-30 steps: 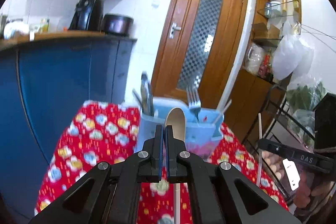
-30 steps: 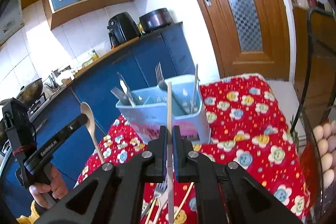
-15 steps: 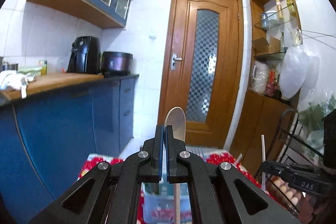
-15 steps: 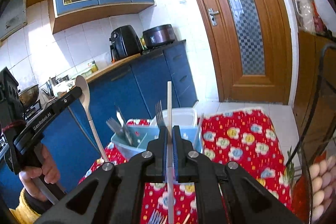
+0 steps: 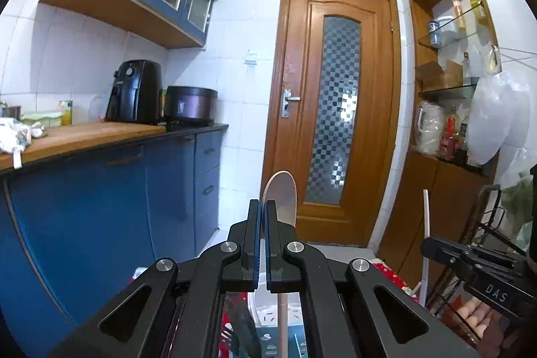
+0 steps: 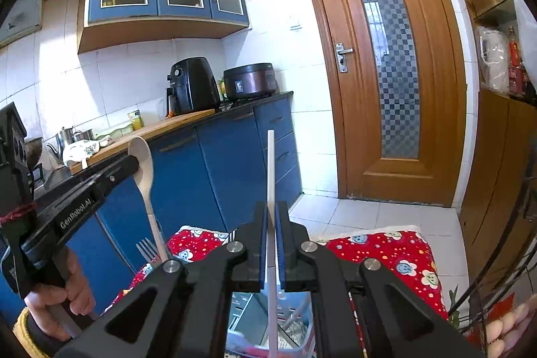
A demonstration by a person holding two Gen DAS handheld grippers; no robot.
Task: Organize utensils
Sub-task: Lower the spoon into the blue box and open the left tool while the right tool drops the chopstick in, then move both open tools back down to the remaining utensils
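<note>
My left gripper [image 5: 261, 203] is shut on a pale spoon [image 5: 280, 190], held upright with its bowl on top and its handle running down between the fingers. My right gripper [image 6: 272, 207] is shut on a white chopstick [image 6: 271, 170] that stands upright. Both hang above the light blue utensil holder [image 6: 250, 314], seen only in slivers under the fingers. A fork [image 6: 146, 249] sticks up from it. In the right wrist view the left gripper [image 6: 131, 163] with the spoon [image 6: 143, 163] is at the left. In the left wrist view the right gripper [image 5: 428, 249] and chopstick [image 5: 425, 223] are at the right.
The holder stands on a table under a red flowered cloth [image 6: 386, 247]. Blue cabinets with a wooden counter [image 5: 84, 136] run along the left, carrying a black air fryer [image 5: 136, 93] and a cooker [image 5: 191, 103]. A wooden door [image 5: 335, 109] is ahead; shelves [image 5: 446, 89] stand right.
Both grippers have risen and tipped upward, each keeping its utensil. The holder and the red cloth have dropped from the middle of both views to the bottom edge.
</note>
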